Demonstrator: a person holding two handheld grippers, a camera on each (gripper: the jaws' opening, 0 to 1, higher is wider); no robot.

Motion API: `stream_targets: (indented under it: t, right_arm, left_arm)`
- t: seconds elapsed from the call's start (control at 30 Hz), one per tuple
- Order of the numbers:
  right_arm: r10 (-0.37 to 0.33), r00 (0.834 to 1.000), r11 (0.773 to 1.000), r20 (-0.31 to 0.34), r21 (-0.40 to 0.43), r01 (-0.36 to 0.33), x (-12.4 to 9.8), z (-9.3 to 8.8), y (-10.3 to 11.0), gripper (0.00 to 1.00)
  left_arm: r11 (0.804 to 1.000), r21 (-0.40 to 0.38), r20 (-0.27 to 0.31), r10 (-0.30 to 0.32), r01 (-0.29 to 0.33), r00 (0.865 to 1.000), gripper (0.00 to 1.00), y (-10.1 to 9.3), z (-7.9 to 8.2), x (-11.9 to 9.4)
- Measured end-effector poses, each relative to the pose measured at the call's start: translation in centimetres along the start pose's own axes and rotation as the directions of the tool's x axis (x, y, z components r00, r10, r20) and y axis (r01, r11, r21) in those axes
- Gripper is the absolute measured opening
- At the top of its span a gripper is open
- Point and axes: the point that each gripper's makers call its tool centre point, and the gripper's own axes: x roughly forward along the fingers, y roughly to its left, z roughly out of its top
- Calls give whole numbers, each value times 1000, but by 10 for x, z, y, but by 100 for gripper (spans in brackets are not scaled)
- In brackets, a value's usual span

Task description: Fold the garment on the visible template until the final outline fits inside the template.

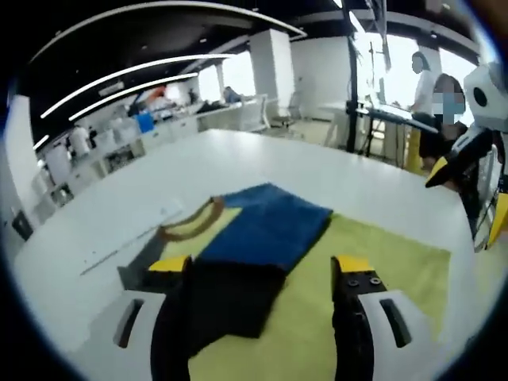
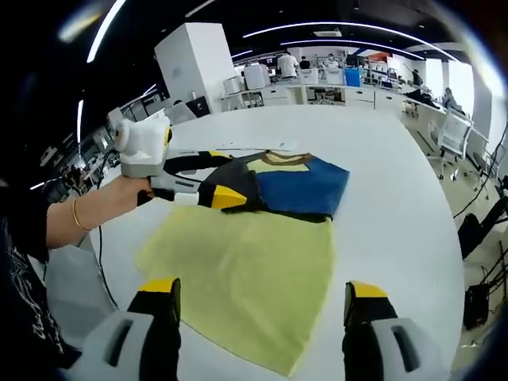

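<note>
The garment point(image 1: 266, 222), folded into a blue and black block with a tan collar, lies on the yellow-green template point(image 1: 389, 262). My left gripper point(image 1: 260, 266) is open, its jaws wide apart over the garment's black end. In the right gripper view the garment point(image 2: 298, 186) covers the far end of the template point(image 2: 246, 270). There a hand holds the left gripper point(image 2: 224, 176) at the garment's left edge. My right gripper point(image 2: 262, 287) stands open above the template's near part with nothing between its jaws. It also hangs as the right gripper point(image 1: 470, 198) at the left gripper view's right side.
The template lies on a large white table point(image 2: 397, 175). A person's forearm with a bracelet point(image 2: 75, 213) reaches in from the left. People point(image 1: 440, 103) stand beyond the table's far side, among desks and an office chair point(image 2: 456, 131).
</note>
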Motion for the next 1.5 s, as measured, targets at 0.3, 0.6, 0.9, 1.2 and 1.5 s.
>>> stream_targets:
  t: [0.3, 0.6, 0.9, 1.2, 1.5]
  right_arm:
    - [31, 999, 995, 26, -94, -28, 15, 35, 4, 82]
    - [109, 993, 973, 41, -208, -98, 42, 71, 16, 77]
    - [173, 985, 940, 26, -304, -157, 73, 99, 26, 72]
    - [243, 970, 888, 9, -403, -219, 108, 117, 39, 64]
    - [244, 968, 861, -54, -446, -243, 146, 122, 40, 61]
  left_arm:
    - [995, -92, 12, 30, -29, 999, 97, 19, -1, -37]
    - [987, -138, 7, 79, -78, 997, 99, 39, -10, -74]
    - [982, -153, -17, 109, -110, 994, 99, 50, -24, -99]
    - [977, -169, -42, 121, -127, 992, 99, 50, -44, -112]
    - [976, -175, -43, 124, -130, 991, 99, 53, -49, -120]
